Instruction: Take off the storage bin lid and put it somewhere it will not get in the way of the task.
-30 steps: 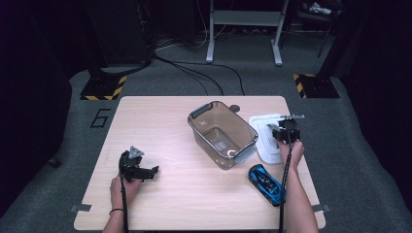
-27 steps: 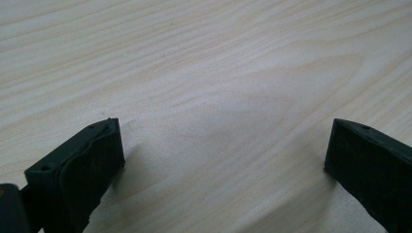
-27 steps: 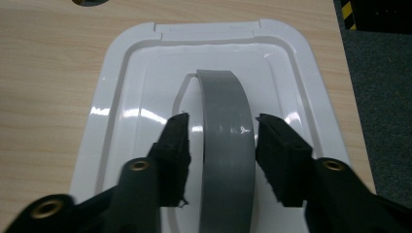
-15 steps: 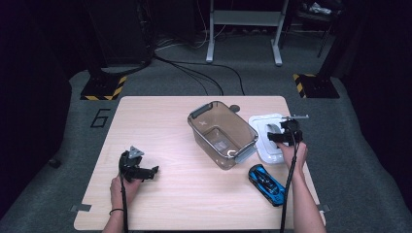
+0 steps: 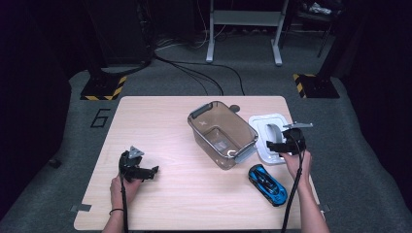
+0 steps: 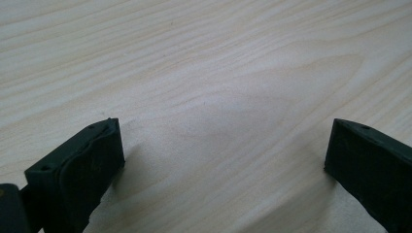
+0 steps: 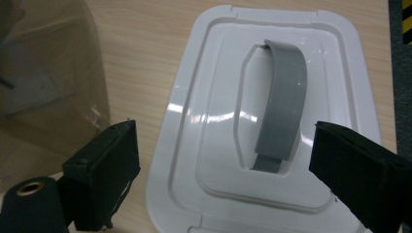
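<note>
Lid [image 5: 268,137] of the tub, white with a grey strap handle [image 7: 282,107], is lying flat on the table [image 5: 160,126] out at about 3 o'clock near the right edge, touching or just beside the clear plastic bin [image 5: 222,133] at its 9 o'clock. Right gripper [image 7: 223,165] hangs right over the lid's near end; its jaws have just been opening and now stand wide, one either side of the handle with nothing pinched. Little blue toy car [image 5: 268,184] sits at roughly 5 o'clock, just in front of the lid. Way over at 8 o'clock the left gripper [image 5: 138,167] rests low on bare wood, jaws spread wide too and holding nothing.
</note>
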{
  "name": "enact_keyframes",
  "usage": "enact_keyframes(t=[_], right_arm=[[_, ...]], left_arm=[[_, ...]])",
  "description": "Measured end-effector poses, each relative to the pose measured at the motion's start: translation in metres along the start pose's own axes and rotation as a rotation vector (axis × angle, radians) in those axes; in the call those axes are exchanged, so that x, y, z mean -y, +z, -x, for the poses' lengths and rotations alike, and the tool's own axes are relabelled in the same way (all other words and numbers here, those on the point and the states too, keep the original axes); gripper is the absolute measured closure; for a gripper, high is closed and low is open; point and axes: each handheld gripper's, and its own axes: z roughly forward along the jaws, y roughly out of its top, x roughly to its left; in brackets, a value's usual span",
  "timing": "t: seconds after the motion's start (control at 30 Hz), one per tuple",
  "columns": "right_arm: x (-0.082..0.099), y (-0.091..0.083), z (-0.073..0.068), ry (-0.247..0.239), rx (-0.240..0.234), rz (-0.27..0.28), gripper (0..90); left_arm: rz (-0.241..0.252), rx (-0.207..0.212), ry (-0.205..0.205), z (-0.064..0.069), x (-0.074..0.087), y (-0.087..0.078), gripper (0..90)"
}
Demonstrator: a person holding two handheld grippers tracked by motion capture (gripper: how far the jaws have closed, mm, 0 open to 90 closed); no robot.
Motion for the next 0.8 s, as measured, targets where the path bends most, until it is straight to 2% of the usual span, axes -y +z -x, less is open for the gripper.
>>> enact_keyframes(t=[0.07,0.3,0.5,0.8], right_arm=[[0.003,-0.004,-0.002,-0.006,-0.02,-0.016,6.6],[0.014,-0.016,-0.016,-0.043,-0.044,-0.047,0.5],[0.026,-0.021,-0.03,-0.079,-0.093,-0.08,0.0],[0.04,-0.026,-0.059,-0.193,-0.153,-0.116,0.0]], left_arm=[[0.0,0.0,0.0,0.0,0.0,0.0,0.4],[0.0,0.0,0.0,0.0,0.0,0.0,0.4],[0.0,0.0,0.001,0.0,0.0,0.0,0.4],[-0.001,0.0,0.001,0.0,0.0,0.0,0.4]])
